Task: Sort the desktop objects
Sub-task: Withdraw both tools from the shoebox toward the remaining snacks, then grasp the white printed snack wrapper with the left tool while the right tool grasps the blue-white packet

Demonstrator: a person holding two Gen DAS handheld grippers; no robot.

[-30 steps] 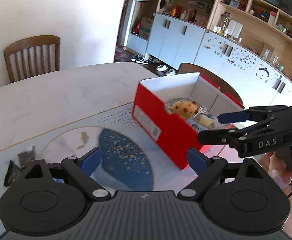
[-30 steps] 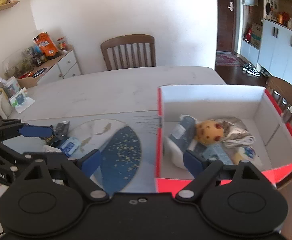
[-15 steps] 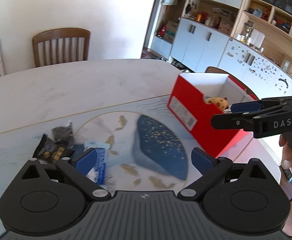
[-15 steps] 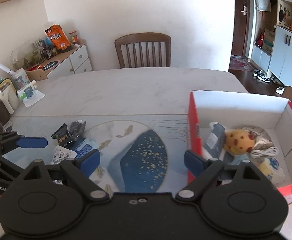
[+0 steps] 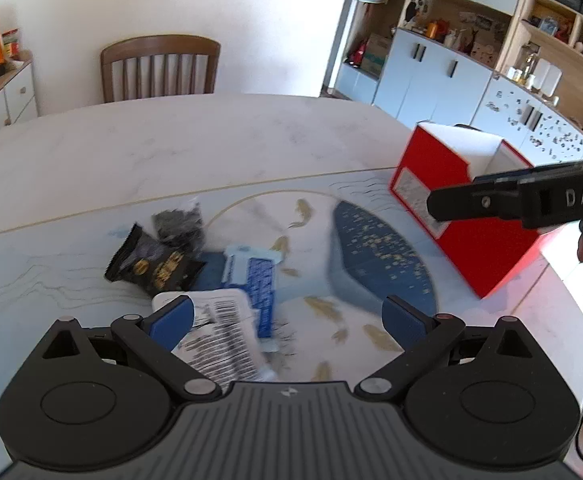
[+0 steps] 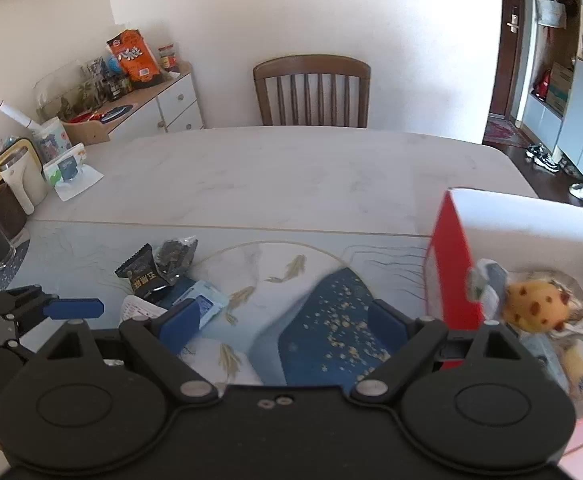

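A pile of small packets lies on the patterned mat: a black snack packet point(image 5: 153, 266), a dark clear bag point(image 5: 179, 222), a blue-and-white sachet point(image 5: 257, 280) and a white barcode packet point(image 5: 219, 336). The pile also shows in the right wrist view point(image 6: 163, 280). My left gripper point(image 5: 287, 316) is open and empty just over the white packet. A red box point(image 5: 447, 208) with white inside stands at the right and holds a yellow spotted plush toy point(image 6: 533, 306) and other items. My right gripper point(image 6: 283, 322) is open and empty above the mat, left of the box point(image 6: 451, 276).
A wooden chair point(image 6: 311, 90) stands at the table's far side. A cabinet point(image 6: 147, 104) with snacks and jars is at the left. Cups and a tissue pack point(image 6: 67, 168) sit on the table's left edge. White cupboards point(image 5: 443, 76) fill the right wall.
Both grippers have swung left, away from the box and towards the packet pile. The left gripper now hangs over the white barcode packet. Both stay open and empty.
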